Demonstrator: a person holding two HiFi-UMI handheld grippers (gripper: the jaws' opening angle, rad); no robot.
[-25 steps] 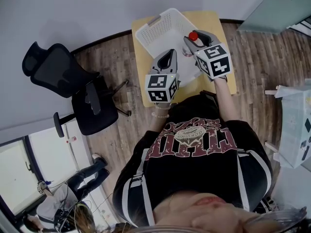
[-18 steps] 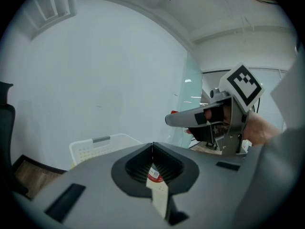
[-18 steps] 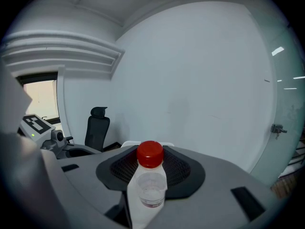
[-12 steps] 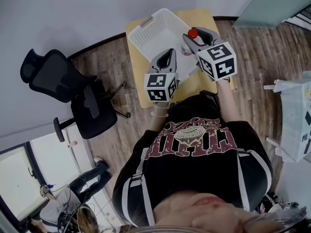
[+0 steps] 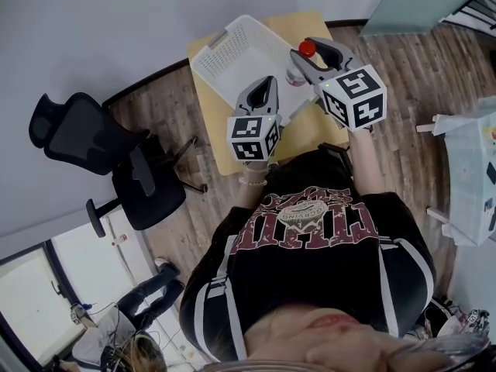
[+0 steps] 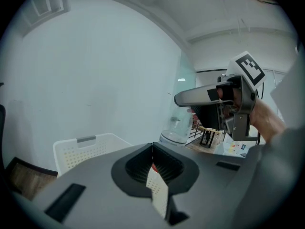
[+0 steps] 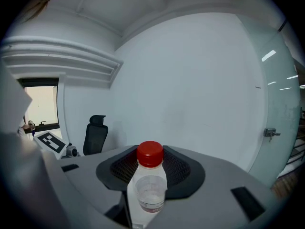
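Wooden surface [image 5: 215, 130], white basket [image 5: 232, 53] on it.
Left claw [image 5: 263, 85] pinching small white item [image 6: 157, 192]; right claw [image 5: 310, 59] clamped on red-capped clear bottle [image 7: 150, 185].

bright, even indoor light is filling all three views. in the head view daylight is glowing through the large window [image 5: 31, 301] at the lower left, and the black office chair [image 5: 93, 142] is casting a soft shadow. both gripper views are bending at their edges and fading into black corners. streaks of glare are showing on the frosted glass partition [image 7: 286, 94] at the right gripper view's right; the clear plastic bottle with a red cap [image 7: 150, 185] is blurring slightly.
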